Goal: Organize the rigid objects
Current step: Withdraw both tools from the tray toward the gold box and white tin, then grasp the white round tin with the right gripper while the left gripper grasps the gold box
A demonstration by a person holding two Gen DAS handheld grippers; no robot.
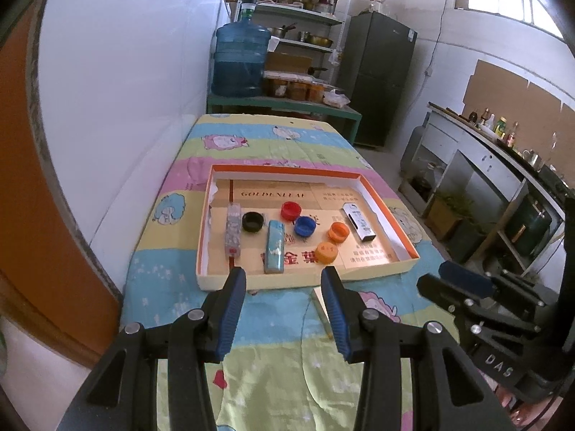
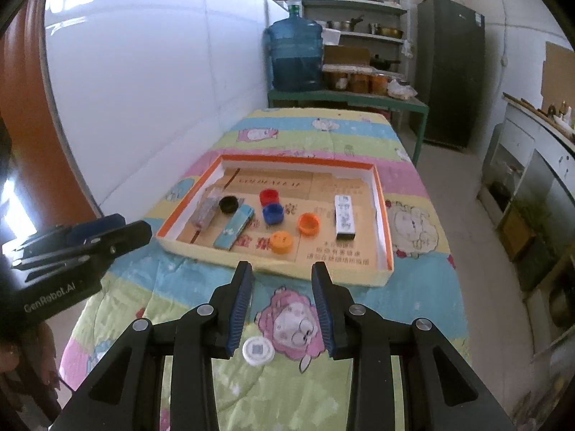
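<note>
A shallow cardboard tray (image 1: 215,280) with an orange rim lies on the cartoon-print blanket. It holds a red cap (image 1: 291,211), a blue cap (image 1: 304,225), two orange caps (image 1: 338,232) (image 1: 326,252), a black cap (image 1: 252,221), a clear patterned box (image 1: 233,230), a light blue box (image 1: 274,248) and a white box (image 1: 360,222). My left gripper (image 1: 284,271) hovers open and empty before the tray's near wall. My right gripper (image 2: 282,265) is open too. Between its arms, on the blanket, lies a white round cap (image 2: 258,350). A pale flat box (image 1: 321,303) shows partly behind the left gripper's right finger.
A white wall runs along the table's left side. Beyond its far end stand a green bench with a blue water jug (image 1: 240,61), jars, shelves and a dark fridge (image 1: 377,79). On the right is a counter (image 1: 485,165) across an aisle.
</note>
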